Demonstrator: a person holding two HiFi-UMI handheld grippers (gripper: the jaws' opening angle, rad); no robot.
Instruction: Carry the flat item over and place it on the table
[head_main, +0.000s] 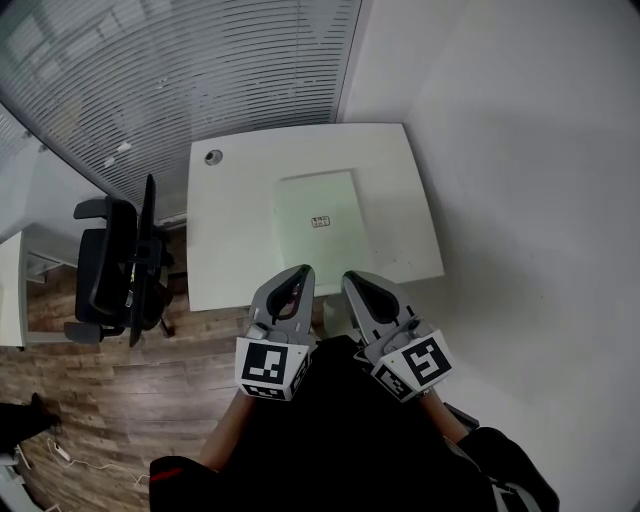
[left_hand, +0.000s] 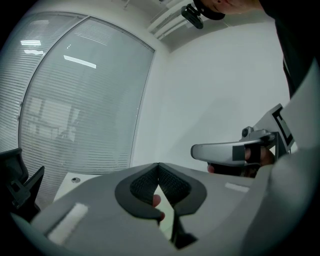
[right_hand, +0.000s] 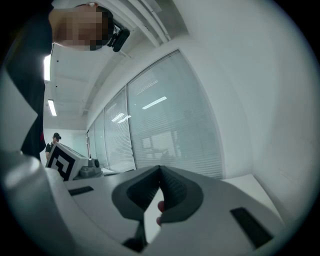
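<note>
A flat pale green item (head_main: 322, 200) with a small label lies on the white table (head_main: 235, 200) in the head view. My left gripper (head_main: 298, 275) and right gripper (head_main: 355, 280) hover side by side over the table's near edge, short of the item. Both are shut, tips touching, with nothing between them. In the left gripper view its jaws (left_hand: 158, 166) meet at the tip, and the right gripper (left_hand: 235, 150) shows to the right. In the right gripper view its jaws (right_hand: 160, 169) also meet, with the table (right_hand: 252, 182) beyond.
A black office chair (head_main: 120, 262) stands left of the table on the wooden floor (head_main: 120, 400). A glass wall with blinds (head_main: 150, 70) runs behind the table. A white wall (head_main: 520, 150) borders its right side. A round grommet (head_main: 213, 156) sits in the table's far left corner.
</note>
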